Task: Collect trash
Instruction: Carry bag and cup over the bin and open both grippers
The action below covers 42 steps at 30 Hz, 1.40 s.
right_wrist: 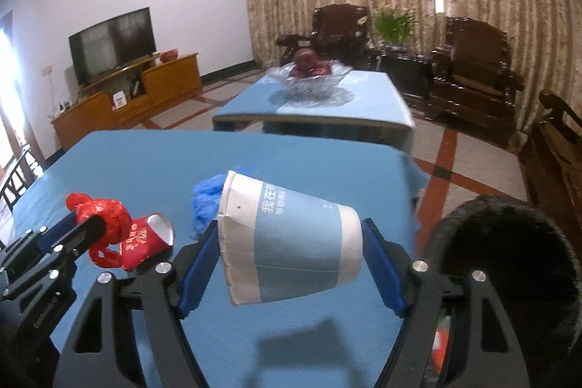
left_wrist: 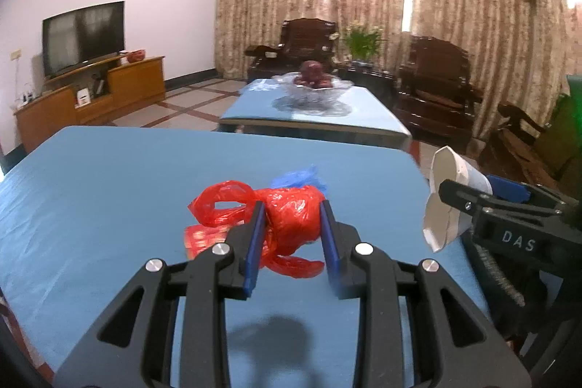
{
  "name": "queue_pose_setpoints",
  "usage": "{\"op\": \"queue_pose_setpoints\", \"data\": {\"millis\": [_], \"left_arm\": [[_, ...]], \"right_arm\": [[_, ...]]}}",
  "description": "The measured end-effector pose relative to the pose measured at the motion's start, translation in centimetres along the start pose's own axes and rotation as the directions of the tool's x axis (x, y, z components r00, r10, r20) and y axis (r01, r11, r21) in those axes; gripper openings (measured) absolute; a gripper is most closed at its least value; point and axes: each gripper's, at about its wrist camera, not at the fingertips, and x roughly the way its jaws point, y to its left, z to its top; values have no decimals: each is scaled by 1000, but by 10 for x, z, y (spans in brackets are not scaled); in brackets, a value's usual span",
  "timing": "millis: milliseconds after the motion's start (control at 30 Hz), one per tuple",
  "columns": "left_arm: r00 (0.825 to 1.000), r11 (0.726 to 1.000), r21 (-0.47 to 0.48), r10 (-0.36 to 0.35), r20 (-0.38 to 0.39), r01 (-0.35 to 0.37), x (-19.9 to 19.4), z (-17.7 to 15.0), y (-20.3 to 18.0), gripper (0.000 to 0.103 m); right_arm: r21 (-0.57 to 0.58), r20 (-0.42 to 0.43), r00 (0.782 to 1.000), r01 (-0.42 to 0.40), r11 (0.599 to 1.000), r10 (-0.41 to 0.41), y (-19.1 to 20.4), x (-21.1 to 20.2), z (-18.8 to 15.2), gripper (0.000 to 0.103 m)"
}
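Observation:
My left gripper (left_wrist: 291, 235) is shut on a crumpled red plastic bag (left_wrist: 291, 213) just above the blue table (left_wrist: 109, 191). A flattened red paper cup (left_wrist: 203, 239) lies under the bag's left side, and a blue plastic wad (left_wrist: 302, 177) lies behind it. My right gripper (right_wrist: 291, 260) is shut on a squashed blue-and-white paper cup (right_wrist: 291, 246), held sideways above the table (right_wrist: 145, 162). In the right wrist view the left gripper (right_wrist: 78, 224) shows at the left with the red bag (right_wrist: 105, 213), the red cup (right_wrist: 145, 242) and the blue wad (right_wrist: 207, 202).
A black bin's dark opening (right_wrist: 509, 271) sits low at the right, off the table's right edge. A second blue table (left_wrist: 316, 111) with a glass bowl (left_wrist: 313, 90) stands beyond. Dark wooden armchairs (left_wrist: 436, 90) and a TV cabinet (left_wrist: 91, 93) line the room.

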Motion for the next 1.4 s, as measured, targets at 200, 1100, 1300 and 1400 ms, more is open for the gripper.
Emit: {"op": "queue_pose_setpoints", "data": {"millis": [200, 1100, 1300, 1400], "left_arm": [[998, 997, 37, -68, 7, 68, -1, 6, -45, 28], [930, 916, 162, -366, -34, 367, 27, -8, -235, 28], [918, 900, 181, -393, -56, 396, 39, -17, -260, 28], [914, 896, 185, -399, -69, 405, 47, -19, -266, 28]], "right_arm": [[17, 29, 998, 60, 998, -60, -38, -29, 3, 75], [153, 20, 943, 326, 933, -333, -200, -90, -27, 75], [168, -7, 934, 352, 921, -356, -225, -82, -36, 75], [165, -25, 929, 367, 915, -368, -236, -75, -40, 75]]}}
